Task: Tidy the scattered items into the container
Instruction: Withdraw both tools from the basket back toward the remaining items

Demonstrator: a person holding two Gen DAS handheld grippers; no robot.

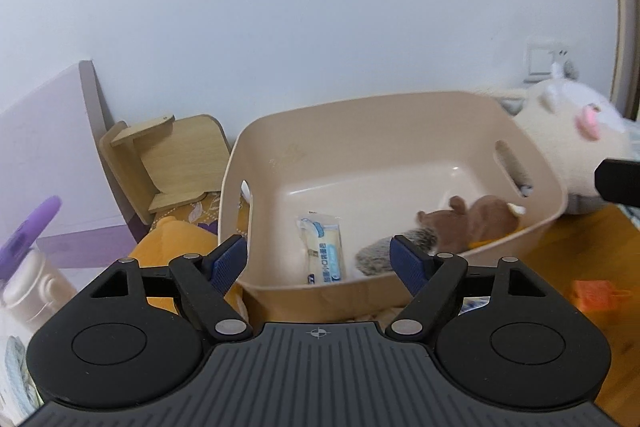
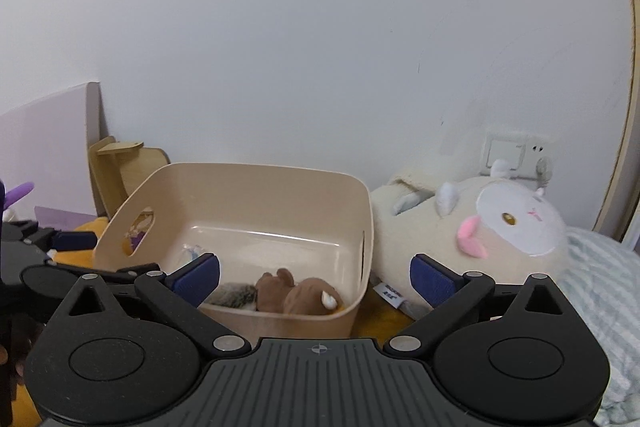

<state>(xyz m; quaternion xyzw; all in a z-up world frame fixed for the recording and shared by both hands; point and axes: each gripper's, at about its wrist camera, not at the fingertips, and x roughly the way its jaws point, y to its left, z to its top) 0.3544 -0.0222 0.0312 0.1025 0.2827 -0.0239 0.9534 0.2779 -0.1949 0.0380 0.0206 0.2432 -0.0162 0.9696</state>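
Hovering, apparently empty: gripper (image 1: 320, 259), bin (image 1: 360, 115)

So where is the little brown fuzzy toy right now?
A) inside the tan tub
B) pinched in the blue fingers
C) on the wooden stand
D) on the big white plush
A: the small brown plush toy lies on the floor of the beige plastic tub, beside a plastic-wrapped packet.

The large cream plush animal with a pink nose (image 1: 576, 131) is blurred and cut by the left wrist view's right edge. The grey furry toy (image 2: 236, 294) is partly hidden behind the beige plastic container's (image 2: 280, 323) near wall in the right wrist view. The white bottle with a purple cap (image 1: 28, 267) is cropped at the left edge.
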